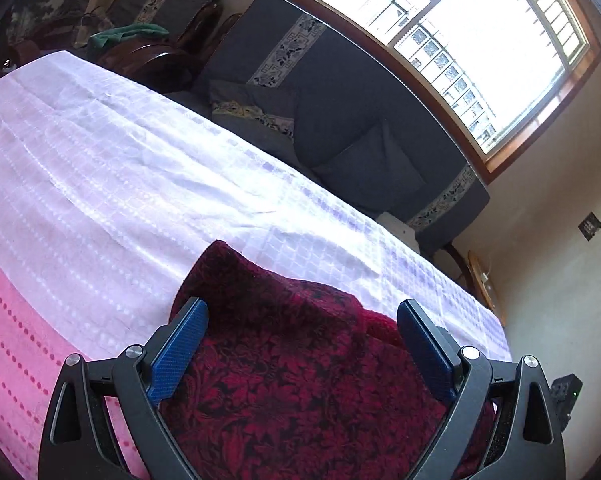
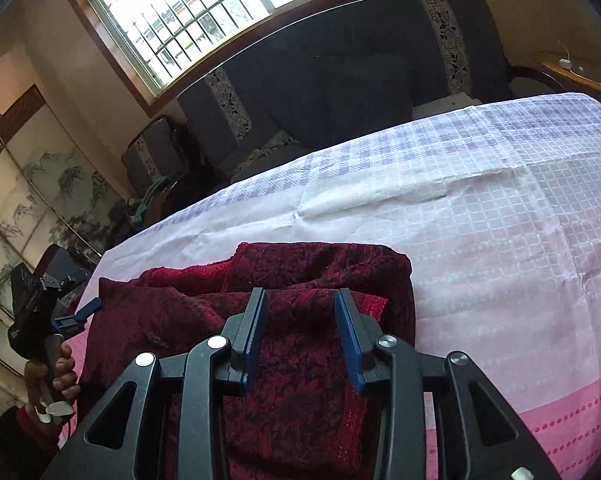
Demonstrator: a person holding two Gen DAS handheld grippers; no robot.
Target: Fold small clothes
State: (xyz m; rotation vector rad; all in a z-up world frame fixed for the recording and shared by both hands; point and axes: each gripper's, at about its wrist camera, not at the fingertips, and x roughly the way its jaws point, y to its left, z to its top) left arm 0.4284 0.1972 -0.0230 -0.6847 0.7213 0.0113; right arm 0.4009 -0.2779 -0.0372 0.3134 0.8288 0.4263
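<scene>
Grippers both tilt down over the dark red garment [image 2: 284,300], which lies bunched on the near part of the white-and-pink checked cloth [image 2: 480,220]. Your left gripper [image 1: 302,320] has its jaws spread wide, fabric under them, pads not touching it. Your right gripper [image 2: 300,312] has jaws partly apart, nothing pinched. Your left hand [image 2: 52,376] grips its handle at the cloth's left edge. Garment's near end is cut off by the frame, so its shape is hard to tell. Cloth is bare to the far and right; a dark sofa [image 1: 360,120] sits past the far edge.
</scene>
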